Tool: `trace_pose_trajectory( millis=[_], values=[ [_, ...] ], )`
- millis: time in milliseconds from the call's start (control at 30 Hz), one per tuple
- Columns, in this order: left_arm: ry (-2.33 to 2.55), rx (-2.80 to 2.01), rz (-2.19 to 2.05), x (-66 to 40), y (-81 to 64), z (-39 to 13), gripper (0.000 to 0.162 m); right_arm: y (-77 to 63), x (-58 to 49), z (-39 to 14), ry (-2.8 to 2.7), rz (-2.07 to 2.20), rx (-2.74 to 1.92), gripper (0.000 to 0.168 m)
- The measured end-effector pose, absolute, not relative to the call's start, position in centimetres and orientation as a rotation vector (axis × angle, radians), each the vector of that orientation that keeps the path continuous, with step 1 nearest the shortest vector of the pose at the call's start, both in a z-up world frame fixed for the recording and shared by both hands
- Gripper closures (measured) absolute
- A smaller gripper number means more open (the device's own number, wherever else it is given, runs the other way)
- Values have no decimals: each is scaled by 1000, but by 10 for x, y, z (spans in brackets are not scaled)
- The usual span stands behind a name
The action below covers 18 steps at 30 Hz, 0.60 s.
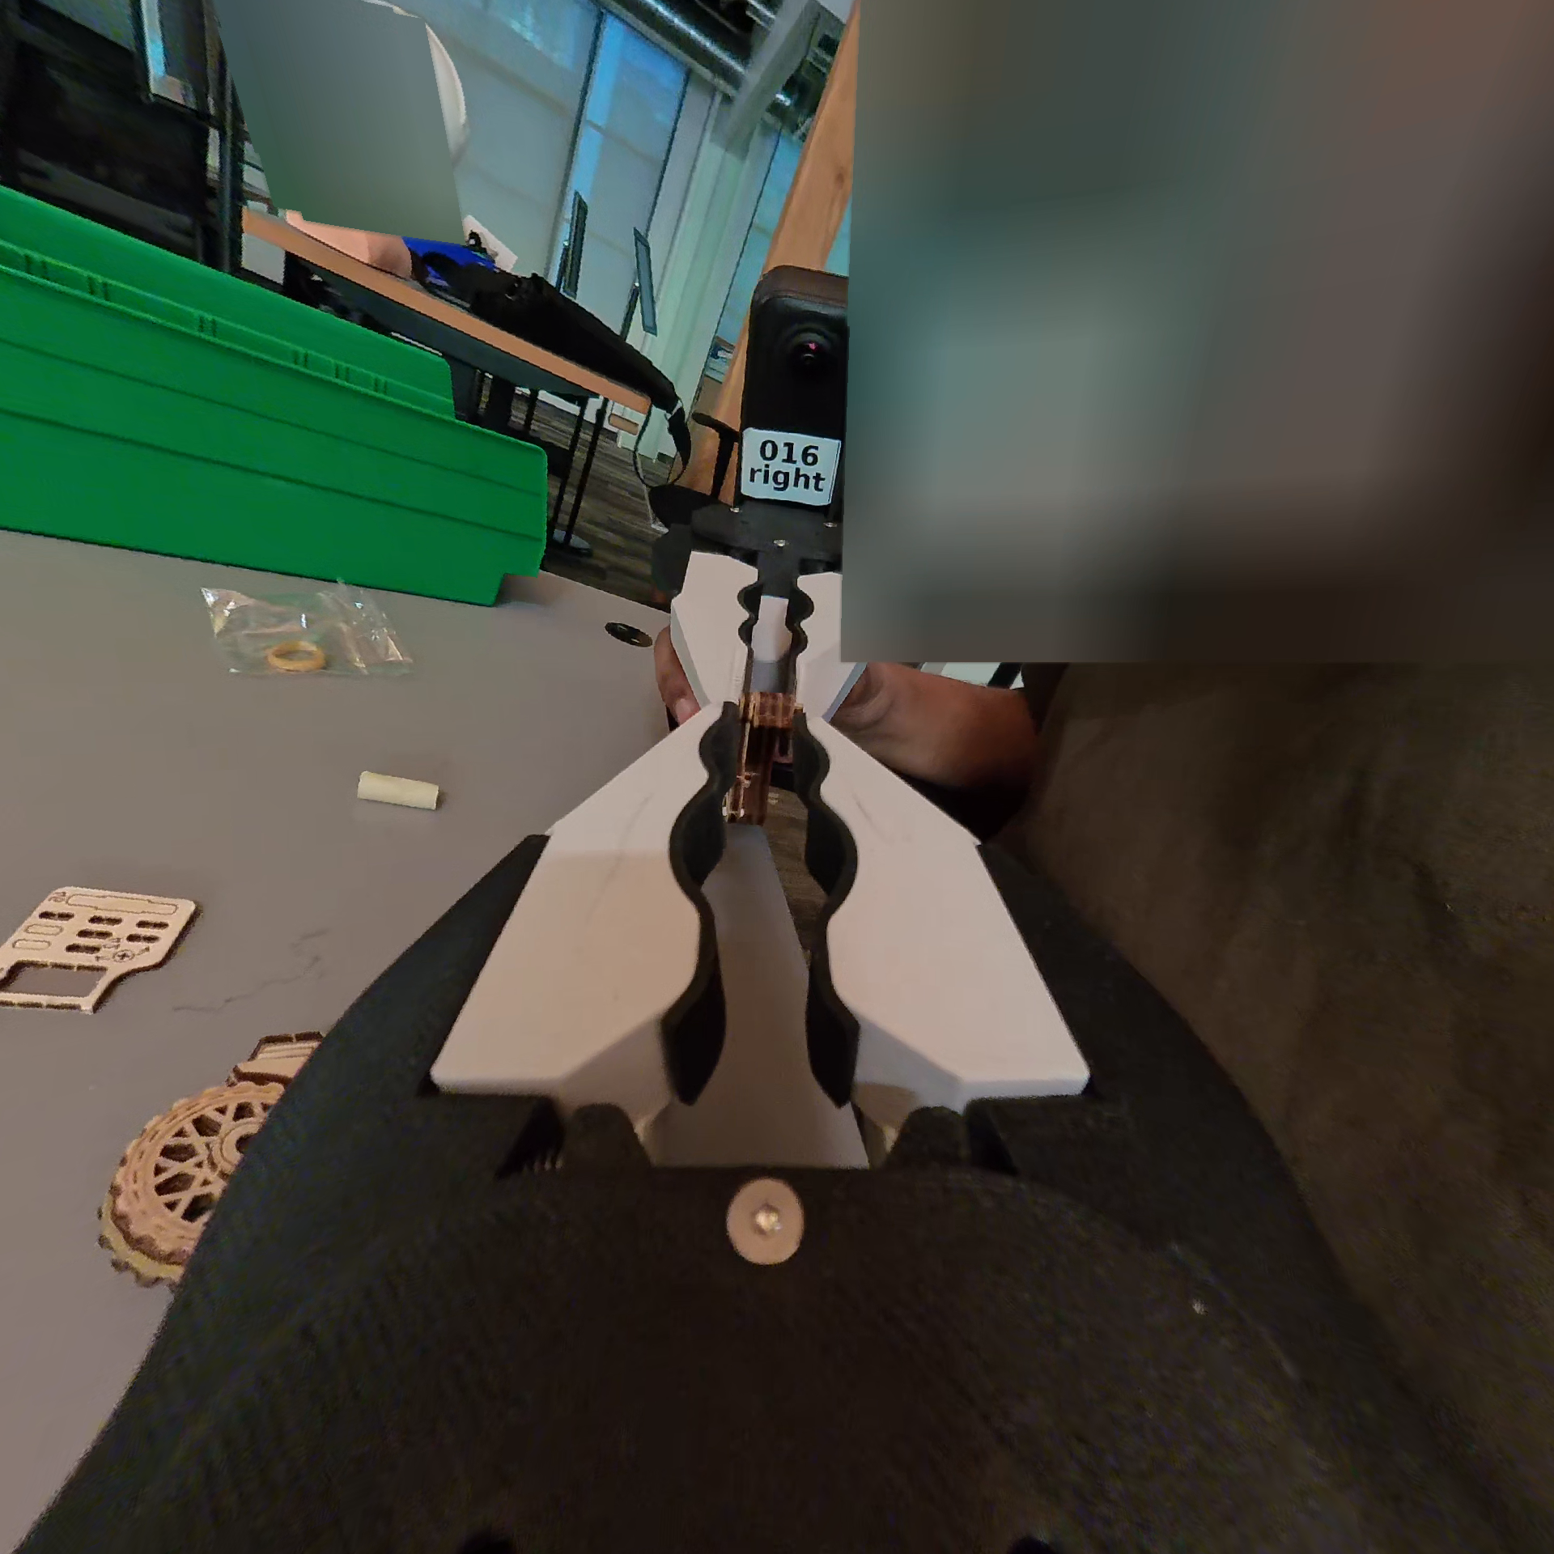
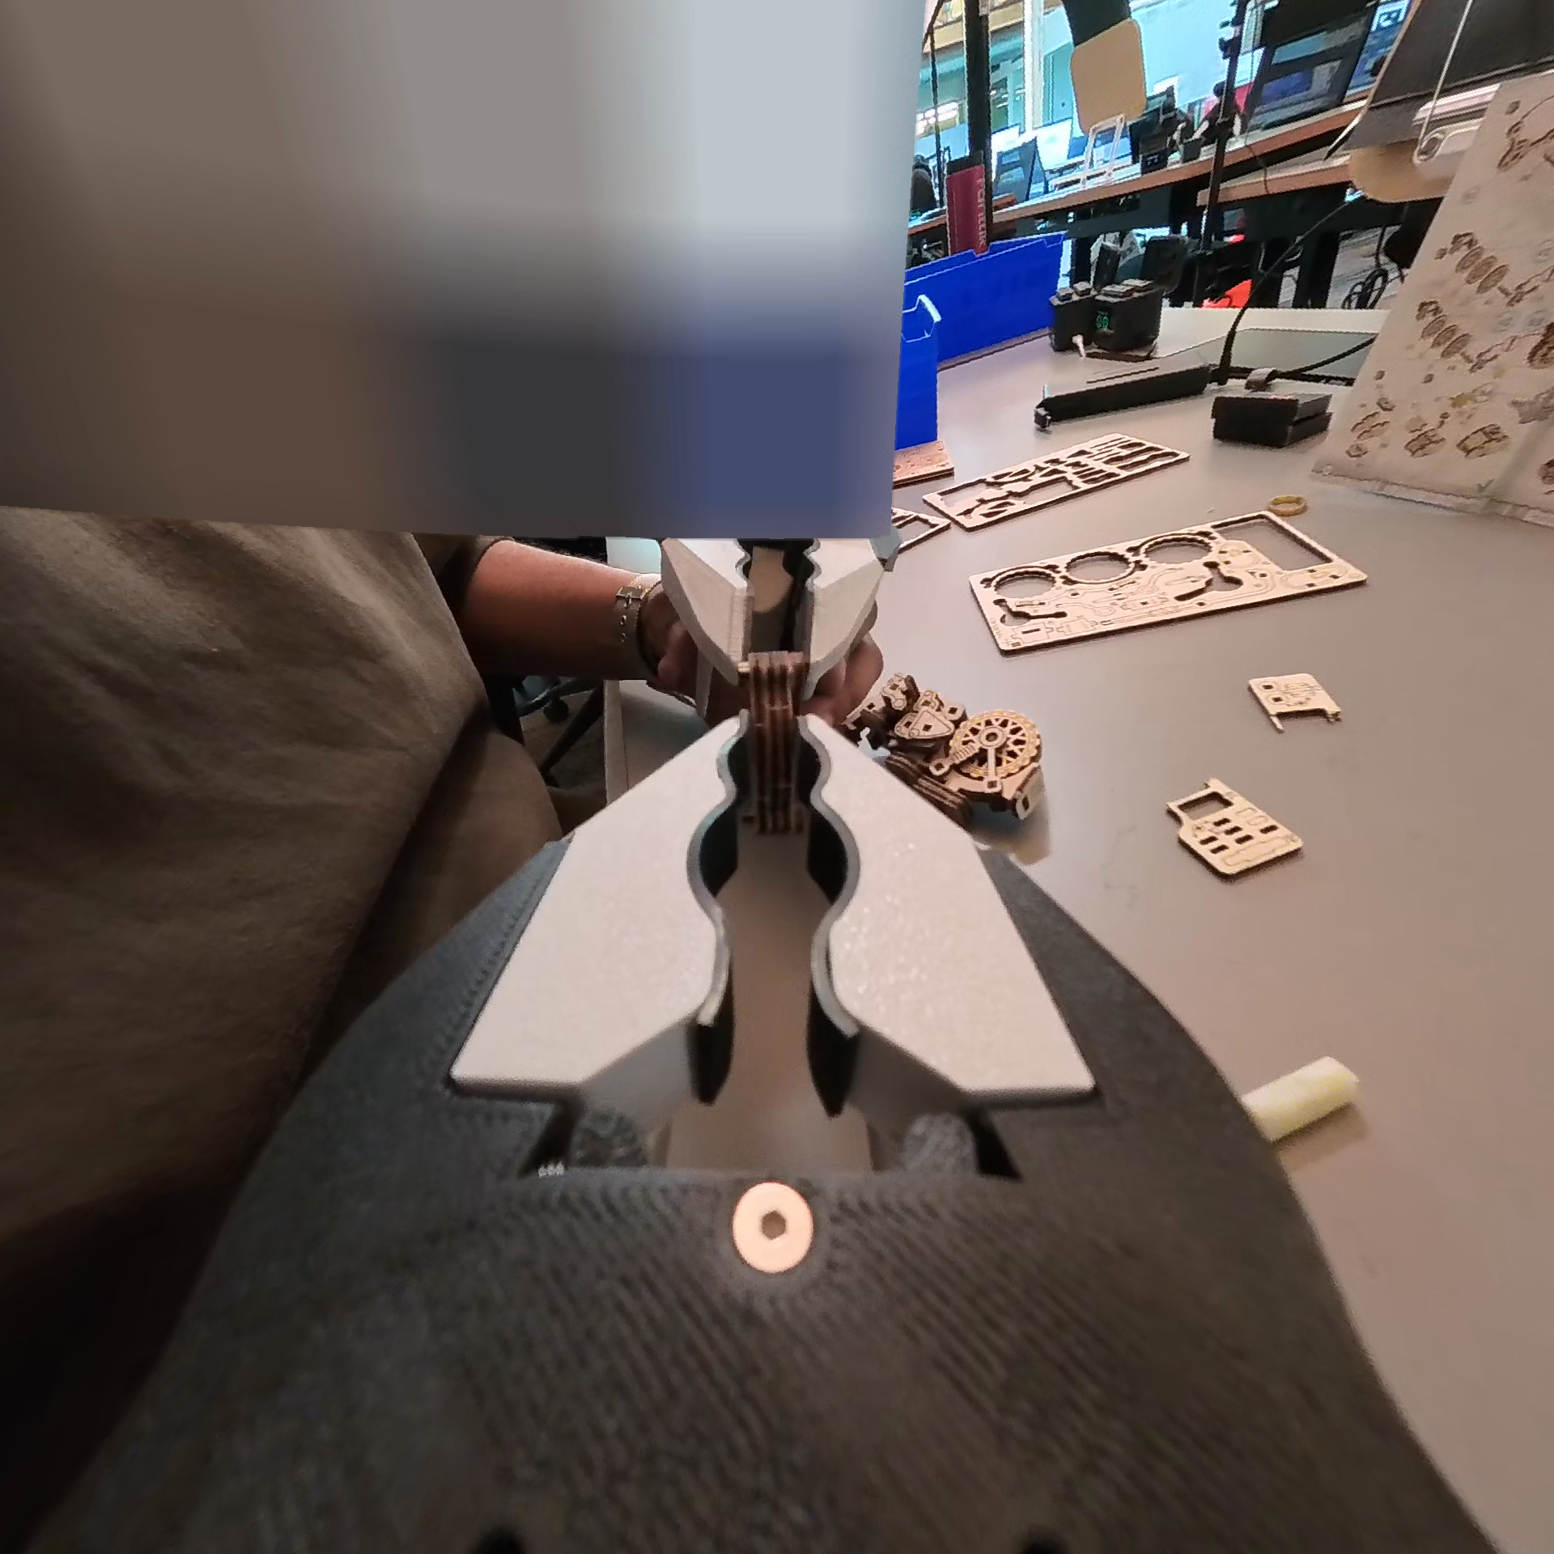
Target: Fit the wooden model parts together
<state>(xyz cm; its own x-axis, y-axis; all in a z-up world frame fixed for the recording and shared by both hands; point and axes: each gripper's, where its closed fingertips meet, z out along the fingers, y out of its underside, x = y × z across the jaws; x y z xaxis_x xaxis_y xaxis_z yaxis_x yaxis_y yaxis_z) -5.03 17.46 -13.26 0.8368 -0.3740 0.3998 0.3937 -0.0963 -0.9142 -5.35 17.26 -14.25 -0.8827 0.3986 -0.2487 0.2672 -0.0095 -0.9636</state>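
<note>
A small wooden part made of several thin layered plates is held in the air between both grippers, off the grey table's edge and in front of a person's torso. My left gripper is shut on its near end. My right gripper faces it tip to tip and grips the far end. In the right wrist view, my right gripper is shut on the same layered part, and the left gripper clamps its far end. A partly built wooden model with a spoked wheel lies on the table just to the right.
A green bin, a clear bag with a ring, a white cylinder and a cut-out wooden piece lie to the left. Punched wooden sheets, small wooden pieces, a blue bin and a propped instruction sheet are at right. My left and right fingertips are right by each other.
</note>
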Motion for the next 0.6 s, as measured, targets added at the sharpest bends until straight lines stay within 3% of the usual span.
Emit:
trace_pose_trajectory(
  millis=[167,600],
  values=[
    [-30,-1522,-628,-54,174,-131,153,176,-56,-138,-2105,2096,-759,152],
    [-77,-1434,-684,-65,168,-120,153,189,-60,-134,-2057,2114,-805,152]
  ],
)
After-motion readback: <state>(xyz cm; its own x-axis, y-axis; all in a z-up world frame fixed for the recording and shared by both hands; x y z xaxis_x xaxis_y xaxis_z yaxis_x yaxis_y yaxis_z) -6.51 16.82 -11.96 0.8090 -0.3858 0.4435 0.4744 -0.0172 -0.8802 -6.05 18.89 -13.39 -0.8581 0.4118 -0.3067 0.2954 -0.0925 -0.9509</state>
